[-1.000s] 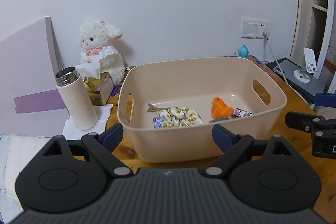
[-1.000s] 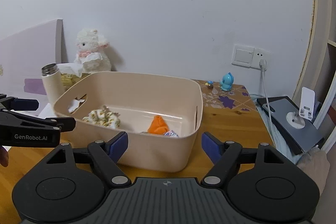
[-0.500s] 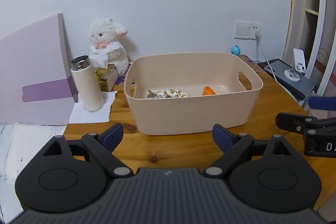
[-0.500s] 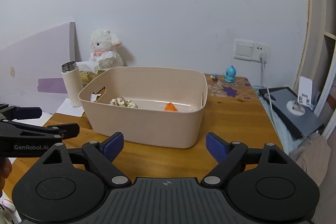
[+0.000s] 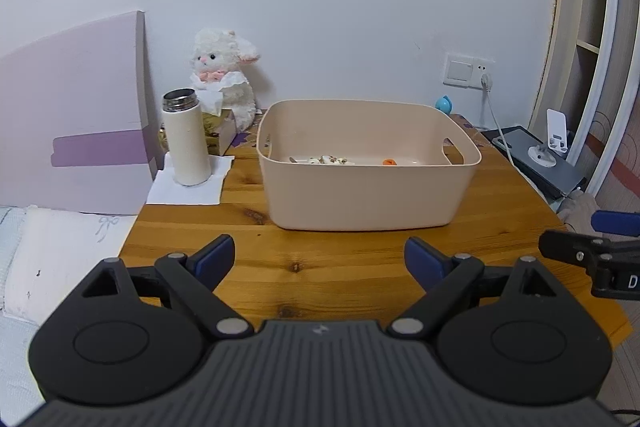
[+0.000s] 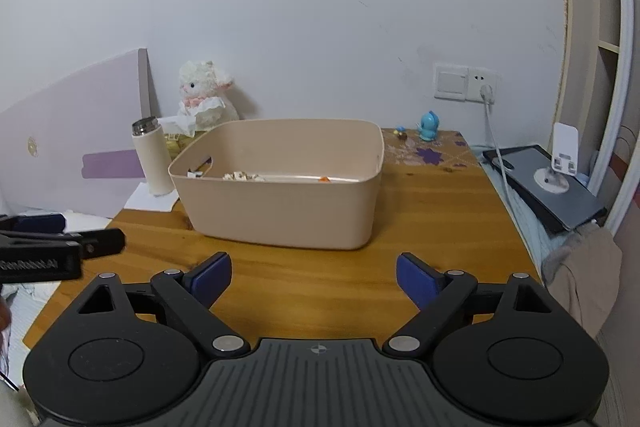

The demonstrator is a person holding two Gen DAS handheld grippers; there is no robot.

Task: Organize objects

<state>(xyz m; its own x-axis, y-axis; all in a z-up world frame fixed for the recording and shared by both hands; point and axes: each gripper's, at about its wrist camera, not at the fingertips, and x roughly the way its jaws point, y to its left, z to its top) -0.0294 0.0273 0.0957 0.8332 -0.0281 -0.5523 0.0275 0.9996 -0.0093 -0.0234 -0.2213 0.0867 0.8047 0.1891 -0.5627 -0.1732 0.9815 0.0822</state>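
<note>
the left gripper (image 5: 319,259) is held above the near edge of the desk (image 5: 340,267), its blue-tipped fingers (image 5: 214,259) spread wide with nothing between them. the right gripper (image 6: 314,277) is held the same way, fingers (image 6: 416,279) spread apart and empty, well short of the bin (image 6: 288,195). each gripper is seen at the edge of the other's view, side by side over the front of the desk. the beige bin (image 5: 368,183) is seen standing upright on the middle of the desk, apart from both grippers. inside it, a floral cloth item (image 5: 330,159) is seen lying on the bottom toward the left, and an orange item (image 5: 389,161) toward the right; only their tops are shown over the rim, so what else lies there cannot be told. to the left of the bin, a cream flask (image 5: 185,137) with no lid is seen upright on a white napkin (image 5: 188,183). behind the flask, a white plush lamb (image 5: 224,83) is seen propped against the wall, with a tissue box (image 5: 218,131) just in front of it. a small blue figurine (image 6: 429,126) is seen at the back right of the desk, beneath the wall socket (image 6: 466,83).
</note>
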